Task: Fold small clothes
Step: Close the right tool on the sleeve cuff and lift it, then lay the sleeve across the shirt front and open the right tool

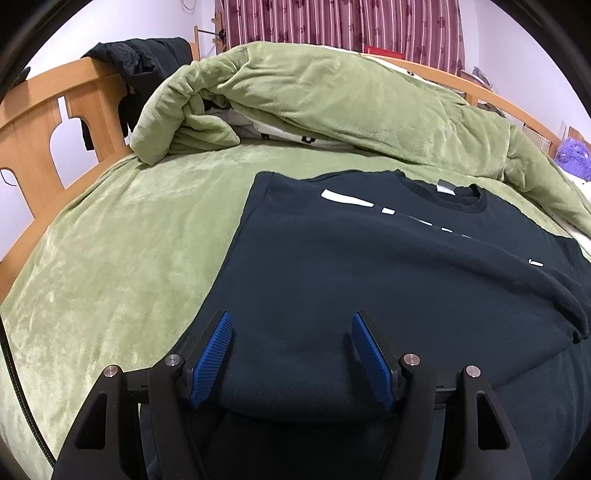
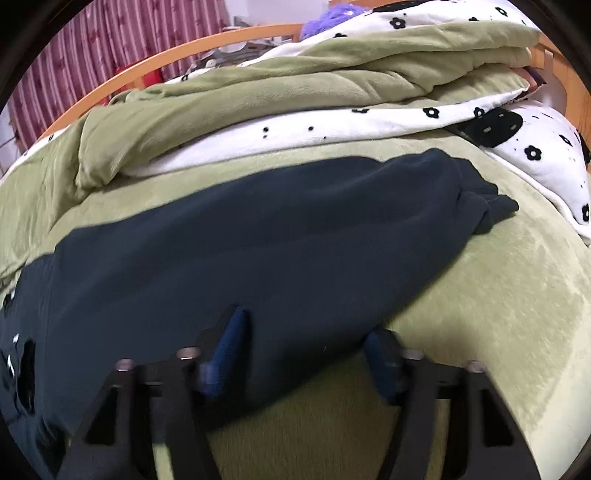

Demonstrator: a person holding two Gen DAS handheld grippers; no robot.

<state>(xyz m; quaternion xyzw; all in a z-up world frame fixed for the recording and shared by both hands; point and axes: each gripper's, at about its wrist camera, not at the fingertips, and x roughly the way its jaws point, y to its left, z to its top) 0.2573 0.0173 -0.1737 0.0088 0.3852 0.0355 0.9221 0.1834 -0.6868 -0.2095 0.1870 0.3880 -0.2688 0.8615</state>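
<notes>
A dark sweatshirt [image 1: 369, 266] lies spread on a green bed cover [image 1: 122, 258], its collar at the far side and white print running across the chest. In the left wrist view its left side looks already folded in, leaving a straight edge. The left gripper [image 1: 291, 354] hovers over the near hem with its blue pads [image 1: 212, 358] spread apart, dark cloth showing between them but neither pad pressing on it.

In the right wrist view the sweatshirt [image 2: 258, 251] stretches from near left to far right, one sleeve [image 2: 476, 206] reaching out with its ribbed cuff lying flat on the cover. The right gripper [image 2: 306, 358] sits at the near edge of the cloth, blurred; its fingers stand apart, the left one over the fabric and the right one over bare cover, and whether either touches the cloth cannot be told.

At the far side, a rumpled green quilt [image 1: 332, 96] with a white flowered lining [image 2: 369, 118] is heaped against the wooden bed rail [image 1: 44, 122]. A black garment [image 1: 147, 62] hangs over the headboard at far left, and striped red curtains [image 1: 343, 22] close off the room behind.
</notes>
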